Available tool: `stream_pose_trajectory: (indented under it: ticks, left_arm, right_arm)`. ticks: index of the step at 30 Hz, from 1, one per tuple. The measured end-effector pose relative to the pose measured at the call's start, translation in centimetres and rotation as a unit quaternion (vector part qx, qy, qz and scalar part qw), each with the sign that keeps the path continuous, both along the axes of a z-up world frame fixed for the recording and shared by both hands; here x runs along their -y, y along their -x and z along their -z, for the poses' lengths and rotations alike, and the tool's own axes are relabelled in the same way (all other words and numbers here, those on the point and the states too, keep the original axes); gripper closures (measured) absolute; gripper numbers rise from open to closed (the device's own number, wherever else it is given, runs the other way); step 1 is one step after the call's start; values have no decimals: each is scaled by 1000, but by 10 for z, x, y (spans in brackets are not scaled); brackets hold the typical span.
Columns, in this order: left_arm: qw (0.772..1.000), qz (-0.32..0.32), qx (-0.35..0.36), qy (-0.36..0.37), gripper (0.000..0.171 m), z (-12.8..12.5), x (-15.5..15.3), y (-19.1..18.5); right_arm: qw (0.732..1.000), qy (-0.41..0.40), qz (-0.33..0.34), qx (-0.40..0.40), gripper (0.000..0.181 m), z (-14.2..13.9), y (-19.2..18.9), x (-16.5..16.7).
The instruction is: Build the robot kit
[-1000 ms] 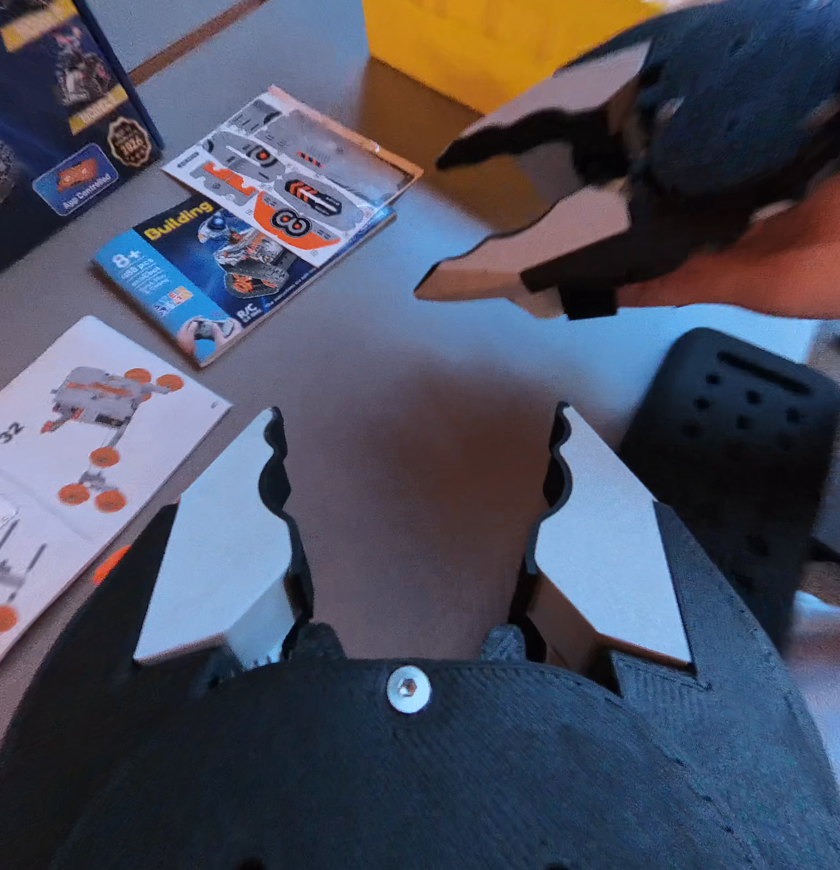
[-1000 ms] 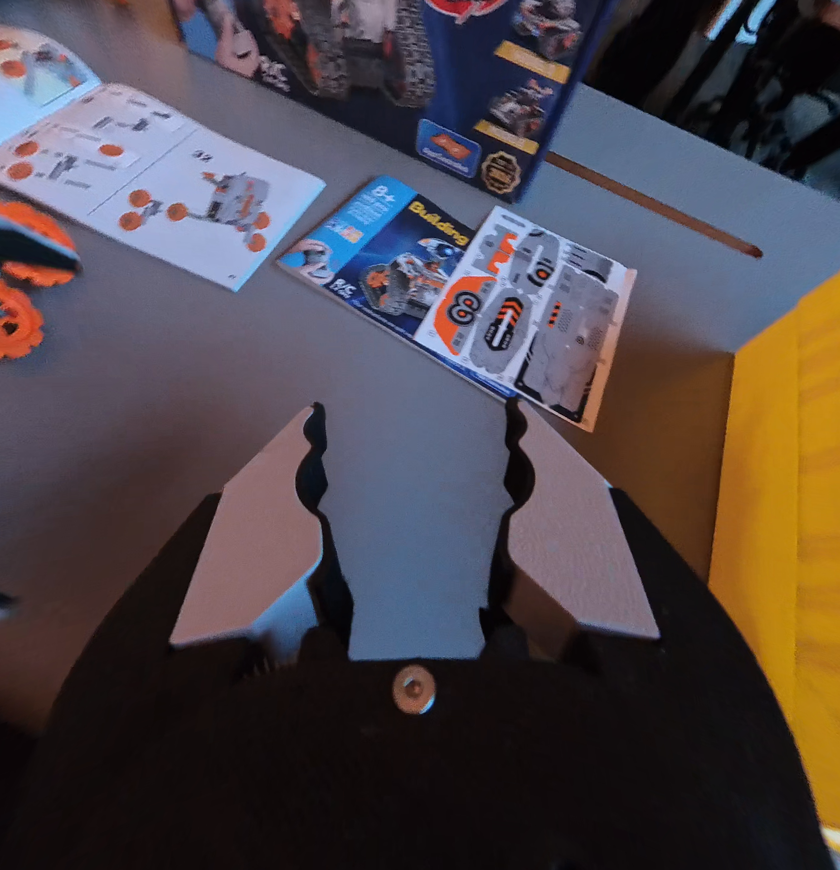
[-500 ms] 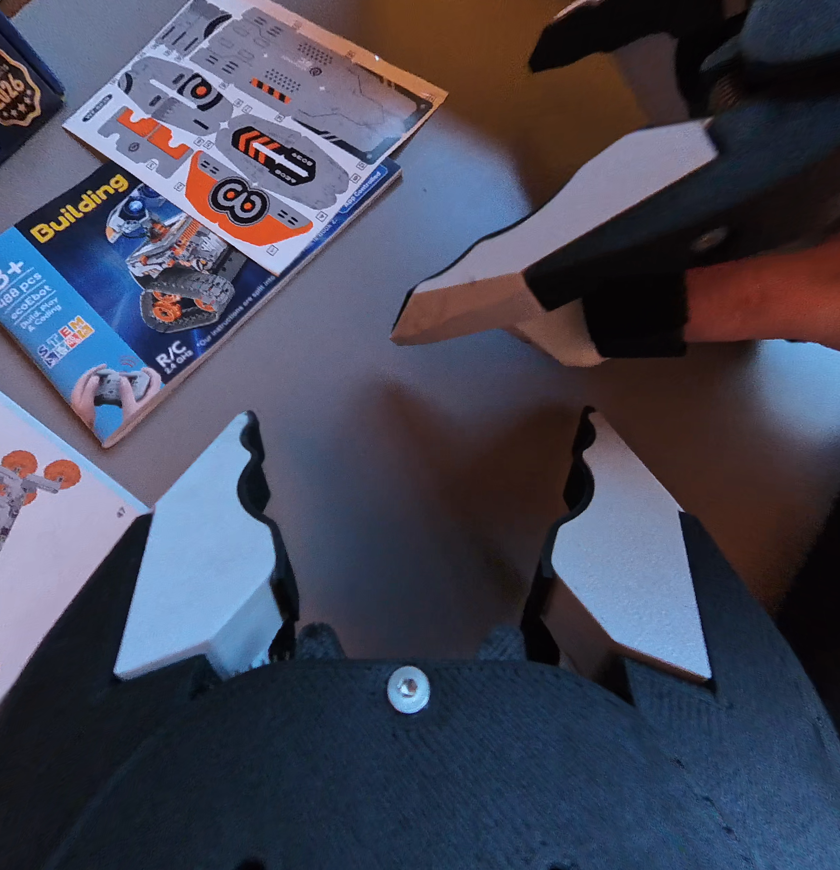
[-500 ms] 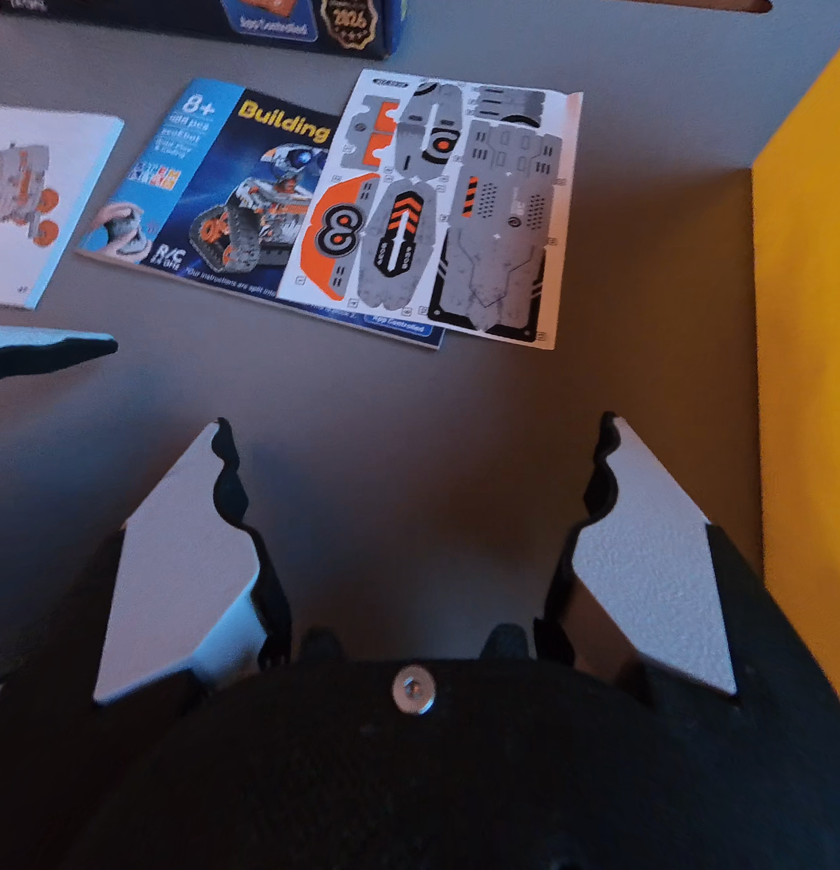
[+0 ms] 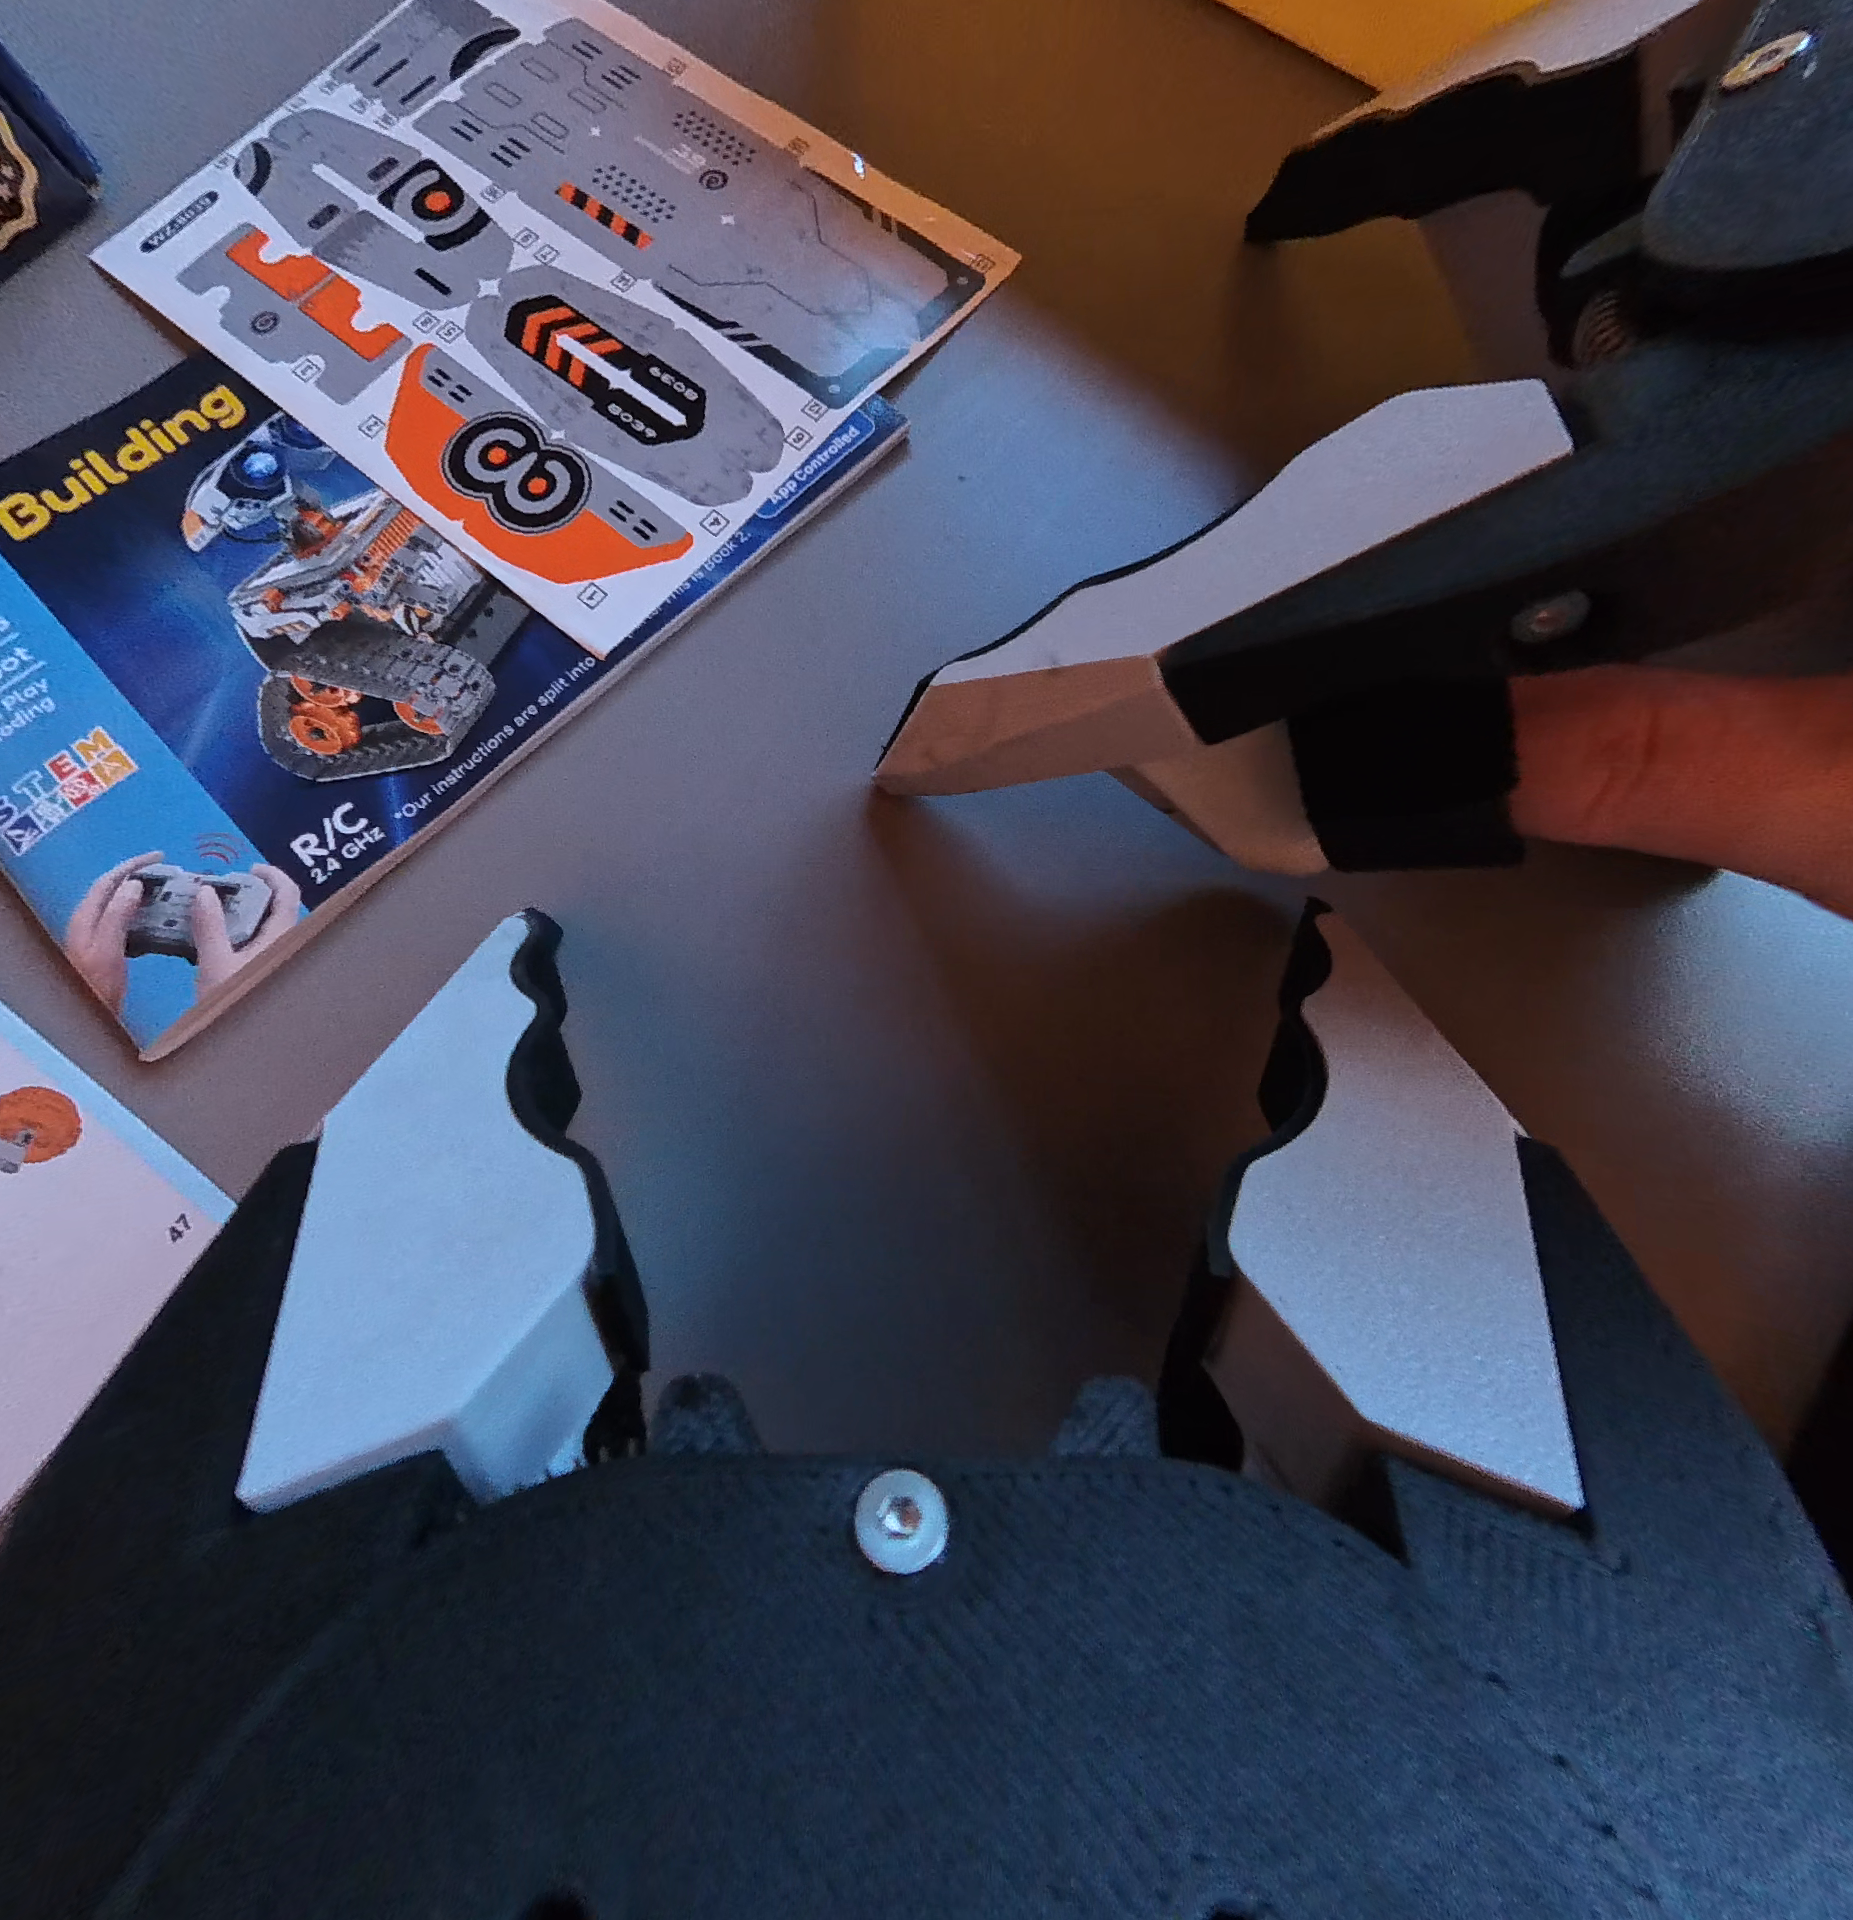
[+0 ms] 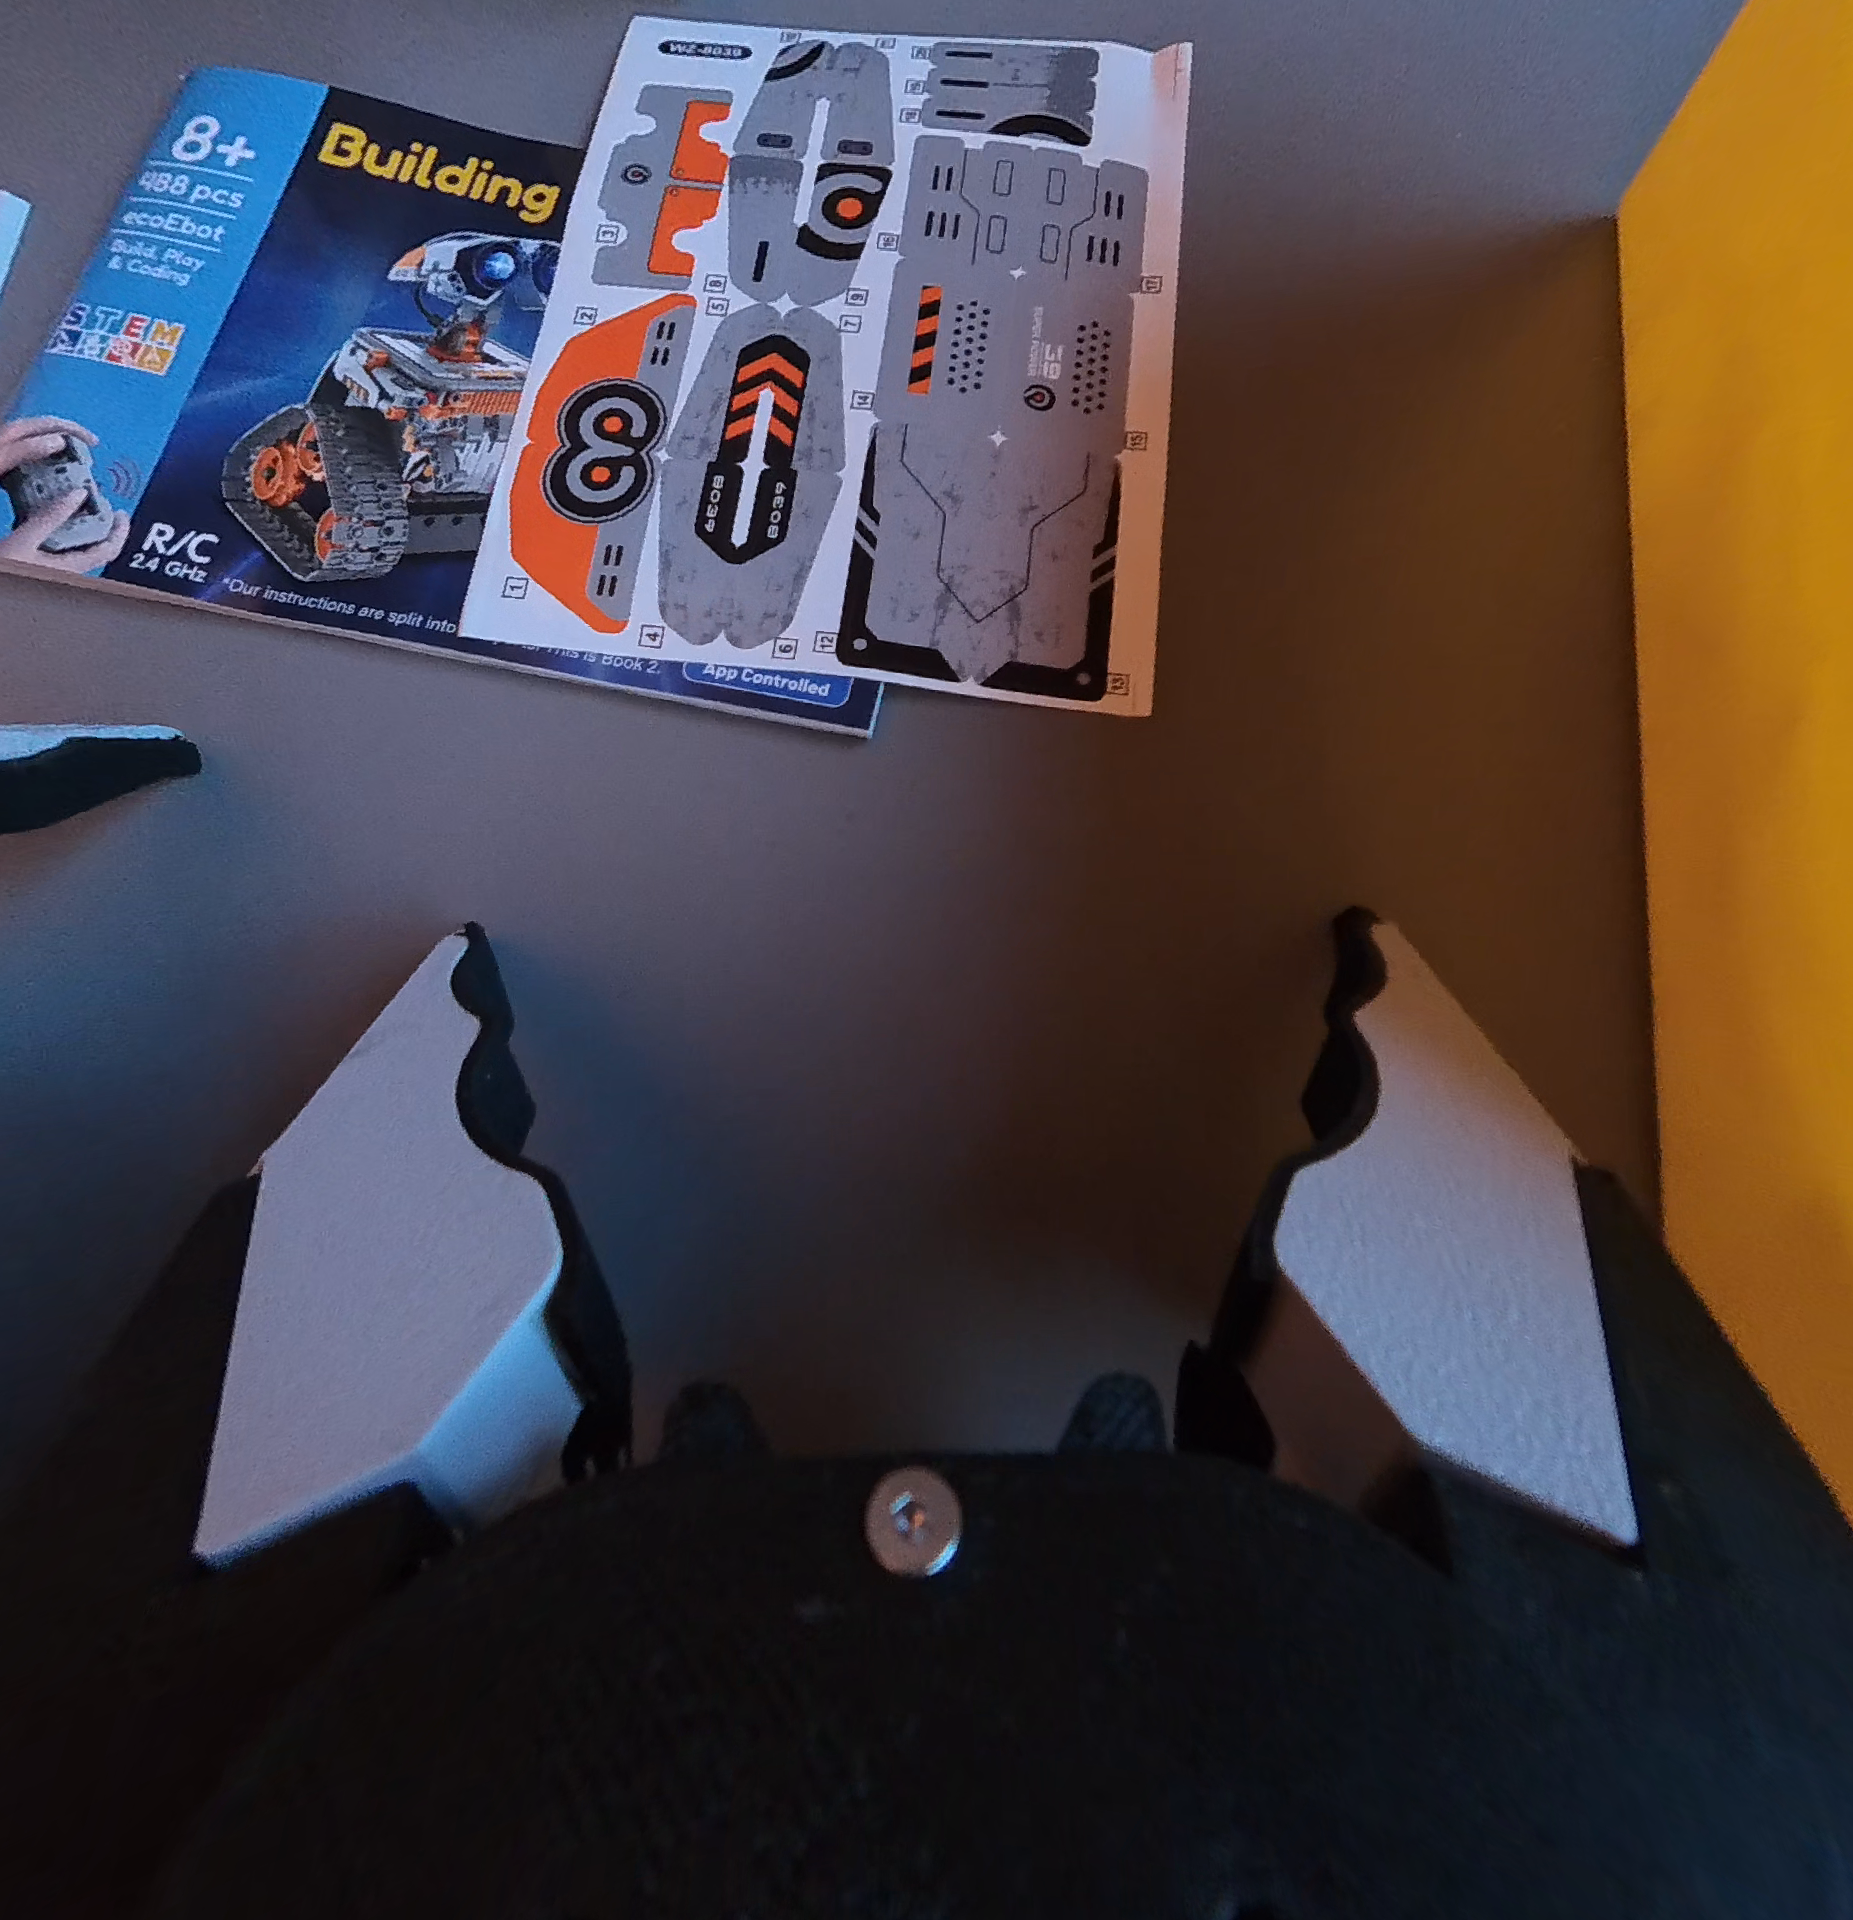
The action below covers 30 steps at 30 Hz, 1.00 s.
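My left gripper (image 5: 920, 920) is open and empty, low over the bare grey table (image 5: 849, 1091). My right gripper (image 6: 911, 925) is open and empty too, over the table (image 6: 901, 831). It also shows in the left wrist view (image 5: 1067, 499) at the upper right, jaws wide apart, its lower fingertip near the table. Ahead of both lies a white sticker sheet (image 5: 548, 312) (image 6: 849, 364) with grey and orange shapes. It rests partly on a blue booklet (image 5: 226, 644) (image 6: 278, 364). Neither gripper touches them.
A yellow box (image 6: 1763, 623) stands close on the right of my right gripper. An open instruction booklet (image 5: 49, 1195) lies at the left. A dark box corner (image 5: 8, 177) is at the far left. A hand (image 5: 1680, 790) holds the right gripper. One left finger (image 6: 70, 769) shows at the left edge.
Both grippers have moved forward and lower toward the sticker sheet and booklet. The right gripper has opened from narrow to wide; the left has opened a little more.
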<state>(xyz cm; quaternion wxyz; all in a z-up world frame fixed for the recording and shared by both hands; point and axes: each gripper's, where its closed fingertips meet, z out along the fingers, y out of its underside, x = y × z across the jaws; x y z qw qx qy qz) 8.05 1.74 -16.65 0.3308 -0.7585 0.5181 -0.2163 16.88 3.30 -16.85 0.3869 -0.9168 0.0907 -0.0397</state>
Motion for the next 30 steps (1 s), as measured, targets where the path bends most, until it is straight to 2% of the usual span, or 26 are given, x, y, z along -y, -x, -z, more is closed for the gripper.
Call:
stream_pose_trajectory:
  ticks: [5, 7, 10, 13, 14, 17, 19, 25, 30]
  left_arm:
    - [1000, -16, -1, 0, 36, 0, 0, 6]
    - [1000, -29, -1, -4, 36, -1, 3, 14]
    - [1000, -28, 2, -2, 43, -1, 6, 17]
    - [999, -52, 8, -5, 57, -3, -4, 17]
    - [998, -58, 8, -6, 57, -4, -6, 18]
    - [998, -59, 4, -3, 47, -2, -6, 19]
    - [995, -96, -4, -2, 31, 0, -10, 29]
    - [995, -105, -1, 0, 37, 0, -10, 32]
    - [994, -112, -7, 2, 28, 1, -17, 22]
  right_arm:
    - [1000, -7, 12, -1, 36, -2, 1, -1]
    - [999, -10, 39, 3, 40, -3, -7, 2]
    - [1000, -8, 26, 2, 40, -2, -4, 5]
    - [1000, -6, 24, 0, 37, -2, -3, 5]
    - [1000, -4, 22, 0, 36, -1, -3, 5]
    - [1000, -5, 22, 0, 35, -1, -3, 5]
    - [1000, -5, 22, 0, 35, -1, -3, 5]
    - [1000, -5, 22, 0, 35, -1, -3, 5]
    - [1000, -5, 22, 0, 35, -2, -3, 5]
